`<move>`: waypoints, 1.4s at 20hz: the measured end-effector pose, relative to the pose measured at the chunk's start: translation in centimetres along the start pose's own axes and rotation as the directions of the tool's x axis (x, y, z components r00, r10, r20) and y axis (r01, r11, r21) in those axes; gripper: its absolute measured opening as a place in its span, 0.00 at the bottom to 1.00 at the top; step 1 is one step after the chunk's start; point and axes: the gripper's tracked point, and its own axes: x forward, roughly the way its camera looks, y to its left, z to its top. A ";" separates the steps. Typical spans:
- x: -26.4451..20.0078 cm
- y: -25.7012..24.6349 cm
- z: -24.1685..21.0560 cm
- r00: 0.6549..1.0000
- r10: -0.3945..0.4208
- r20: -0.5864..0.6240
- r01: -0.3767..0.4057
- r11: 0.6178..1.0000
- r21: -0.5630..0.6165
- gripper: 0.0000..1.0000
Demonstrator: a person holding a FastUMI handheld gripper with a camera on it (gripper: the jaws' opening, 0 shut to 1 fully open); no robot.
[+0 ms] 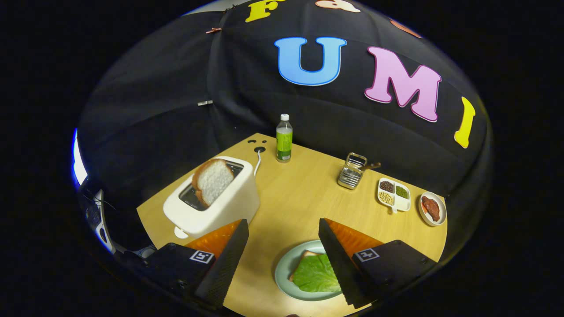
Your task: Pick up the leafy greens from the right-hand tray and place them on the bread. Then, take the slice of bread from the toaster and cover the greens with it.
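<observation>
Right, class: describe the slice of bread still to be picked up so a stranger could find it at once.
Start at the white toaster on the wooden table, just beyond the open gripper. The slice of bread stands tilted in its slot. Unlike the bread on the plate, it has no leafy greens on it.

Black gripper [282, 229] housings with square fiducial markers, screws, ribbed wedge-shaped jaws spread apart
</observation>
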 end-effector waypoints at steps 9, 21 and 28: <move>2.9 9.5 5.0 0.987 0.151 0.048 -0.149 0.988 -0.052 0.99; 10.2 12.3 3.1 0.995 0.102 0.005 -0.102 0.995 -0.019 0.99; 11.6 13.5 2.4 0.998 0.066 0.008 -0.067 0.997 0.027 0.63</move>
